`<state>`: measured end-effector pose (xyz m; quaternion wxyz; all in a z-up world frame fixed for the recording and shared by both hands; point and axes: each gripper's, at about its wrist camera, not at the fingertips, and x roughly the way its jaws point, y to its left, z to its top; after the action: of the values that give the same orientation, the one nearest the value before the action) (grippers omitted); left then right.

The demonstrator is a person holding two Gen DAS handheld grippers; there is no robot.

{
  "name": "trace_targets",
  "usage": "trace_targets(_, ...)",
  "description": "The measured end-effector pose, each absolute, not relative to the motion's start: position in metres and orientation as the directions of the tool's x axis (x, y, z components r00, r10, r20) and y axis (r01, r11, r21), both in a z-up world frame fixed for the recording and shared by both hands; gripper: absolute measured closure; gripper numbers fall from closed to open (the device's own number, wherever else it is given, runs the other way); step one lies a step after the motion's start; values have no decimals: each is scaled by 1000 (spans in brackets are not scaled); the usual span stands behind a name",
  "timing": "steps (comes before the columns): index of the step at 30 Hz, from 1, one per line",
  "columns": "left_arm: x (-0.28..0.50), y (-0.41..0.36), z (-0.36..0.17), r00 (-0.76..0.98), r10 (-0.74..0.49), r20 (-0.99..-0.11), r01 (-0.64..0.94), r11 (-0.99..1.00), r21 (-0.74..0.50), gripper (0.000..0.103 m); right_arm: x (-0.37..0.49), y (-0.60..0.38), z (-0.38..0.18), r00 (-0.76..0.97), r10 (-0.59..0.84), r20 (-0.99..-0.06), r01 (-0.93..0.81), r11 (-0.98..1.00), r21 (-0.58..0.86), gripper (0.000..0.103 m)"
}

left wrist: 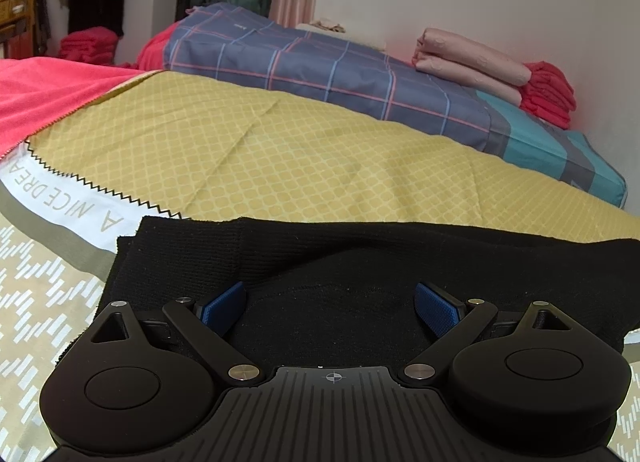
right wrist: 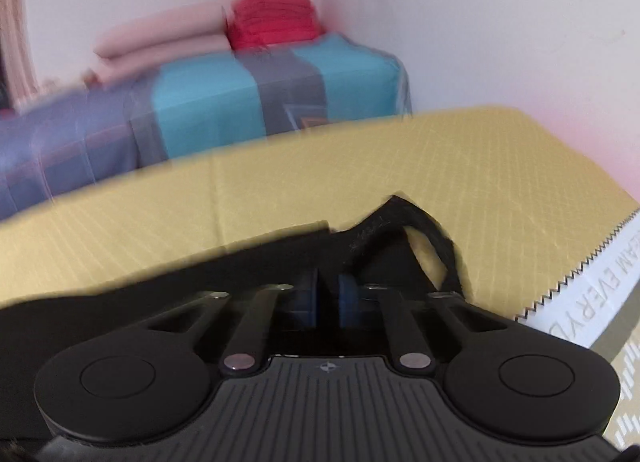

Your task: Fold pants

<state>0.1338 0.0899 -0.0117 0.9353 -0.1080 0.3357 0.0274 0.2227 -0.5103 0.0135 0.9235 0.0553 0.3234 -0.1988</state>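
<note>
Two grippers work the black pants (left wrist: pixel 360 258), which lie flat along the near edge of the bed on a yellow patterned sheet (left wrist: pixel 248 141). Nearest, the left gripper (left wrist: pixel 331 304) has its fingers (left wrist: pixel 224 306) spread wide over the cloth, gripping nothing. The right gripper (right wrist: pixel 328 296) has its fingers pressed together, apparently pinching a raised corner of the pants, though blur hides the contact. This knit looks soft, light and floppy; it should sag and crease readily, so hems or waistband corners seem the best holds. Farther off sit a plaid quilt (left wrist: pixel 320 65) and folded pink bedding (left wrist: pixel 468 57).
</note>
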Motion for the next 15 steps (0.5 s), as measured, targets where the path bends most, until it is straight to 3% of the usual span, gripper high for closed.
trace_targets(1, 134, 90, -12, 773, -20, -634, -124, 976, -181, 0, 224, -506, 18, 720, -349, -599, 397, 916, -55, 97)
trace_targets(4, 134, 89, -12, 772, -16, -636, -121, 978, -172, 0, 223, -516, 37, 766, -360, -532, 423, 906, -4, 97)
trace_targets(5, 134, 88, -12, 771, -16, -636, -120, 978, -170, 0, 227, -524, 37, 749, -363, -555, 444, 896, 14, 94)
trace_targets(7, 135, 88, -12, 771, -16, -636, -119, 978, -168, 0, 241, -536, 20, 661, -305, -686, 434, 901, 17, 93)
trace_targets(11, 135, 88, -12, 772, -18, -636, -119, 978, -172, 0, 223, -534, 30, 679, -393, -620, 504, 864, 4, 53)
trace_targets(15, 135, 85, -12, 771, -10, -636, -118, 980, -158, 0, 194, -525, 52, 731, -389, -561, 502, 863, 56, 44)
